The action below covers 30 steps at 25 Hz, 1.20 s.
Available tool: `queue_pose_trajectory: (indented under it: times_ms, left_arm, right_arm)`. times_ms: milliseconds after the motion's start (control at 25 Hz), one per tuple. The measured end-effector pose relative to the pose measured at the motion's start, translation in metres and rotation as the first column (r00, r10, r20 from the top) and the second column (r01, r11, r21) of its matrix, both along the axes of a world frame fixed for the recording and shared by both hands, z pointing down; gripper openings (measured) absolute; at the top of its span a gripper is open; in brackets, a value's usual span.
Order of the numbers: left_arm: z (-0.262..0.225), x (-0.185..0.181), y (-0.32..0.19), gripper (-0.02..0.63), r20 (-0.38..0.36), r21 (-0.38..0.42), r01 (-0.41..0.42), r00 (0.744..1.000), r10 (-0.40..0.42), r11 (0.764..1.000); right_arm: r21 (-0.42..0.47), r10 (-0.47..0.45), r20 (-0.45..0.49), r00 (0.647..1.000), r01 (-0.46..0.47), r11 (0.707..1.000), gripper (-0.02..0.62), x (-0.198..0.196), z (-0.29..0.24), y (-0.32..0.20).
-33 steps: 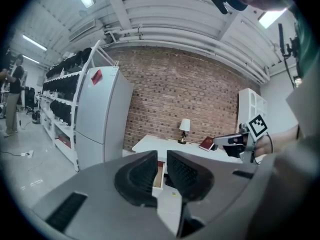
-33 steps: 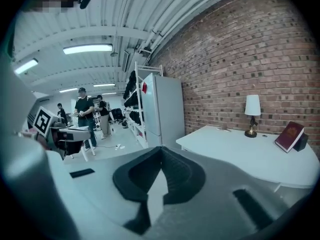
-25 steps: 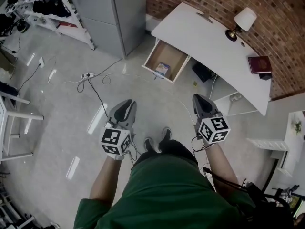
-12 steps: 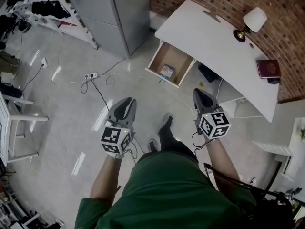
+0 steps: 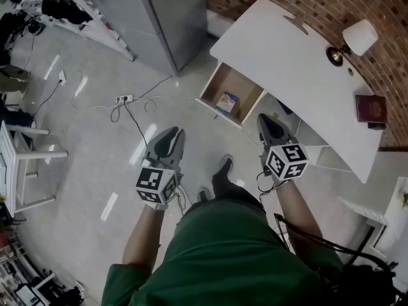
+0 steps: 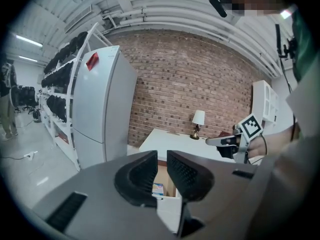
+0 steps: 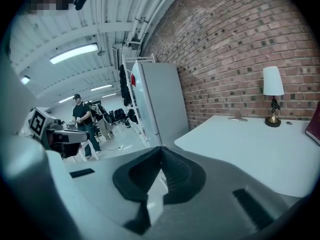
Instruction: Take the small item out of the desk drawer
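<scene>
1. Since a second ago: left tool (image 6: 162, 158) and right tool (image 7: 161, 150) have gone forward with me; table (image 5: 287, 50) and open drawer (image 5: 247, 89) now sit nearer in the head view.
2. Left tool: jaws a narrow slit apart, nothing between them; held over bare floor (image 5: 83, 145), well short of the drawer.
3. Right tool: jaws closed tip to tip, empty; nose near the drawer's right corner in the head view.
4. Small item (image 5: 226, 101): blue-and-white box, lying inside the drawer, toward its front panel.
5. Table top: lamp (image 5: 357, 38), dark red book (image 5: 371, 108), both well apart from the drawer.
</scene>
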<state>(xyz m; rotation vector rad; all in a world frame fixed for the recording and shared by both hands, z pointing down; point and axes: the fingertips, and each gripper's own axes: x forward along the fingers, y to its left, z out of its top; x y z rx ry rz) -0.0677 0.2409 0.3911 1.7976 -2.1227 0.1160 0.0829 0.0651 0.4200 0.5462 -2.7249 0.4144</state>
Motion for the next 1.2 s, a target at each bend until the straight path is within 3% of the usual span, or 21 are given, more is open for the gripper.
queue_pose_trajectory:
  times_ms: [640, 960, 1200]
  left_arm:
    - [0.014, -0.003, -0.091, 0.054, 0.013, -0.074, 0.003, 1.0, -0.002, 0.997]
    - [0.015, -0.002, -0.118, 0.054, 0.022, -0.105, -0.039, 0.999, 0.042, 0.994]
    - [0.049, -0.001, -0.137, 0.054, -0.026, -0.167, -0.133, 0.991, 0.131, 0.977]
  right_arm:
    - [-0.085, -0.064, 0.004, 0.998, 0.065, 0.994, 0.003, -0.02, 0.034, -0.07]
    - [-0.092, -0.059, 0.027, 0.998, 0.061, 0.994, 0.004, -0.019, 0.029, -0.084]
    - [-0.138, -0.022, 0.057, 0.998, 0.03, 0.99, 0.003, -0.019, 0.024, -0.084]
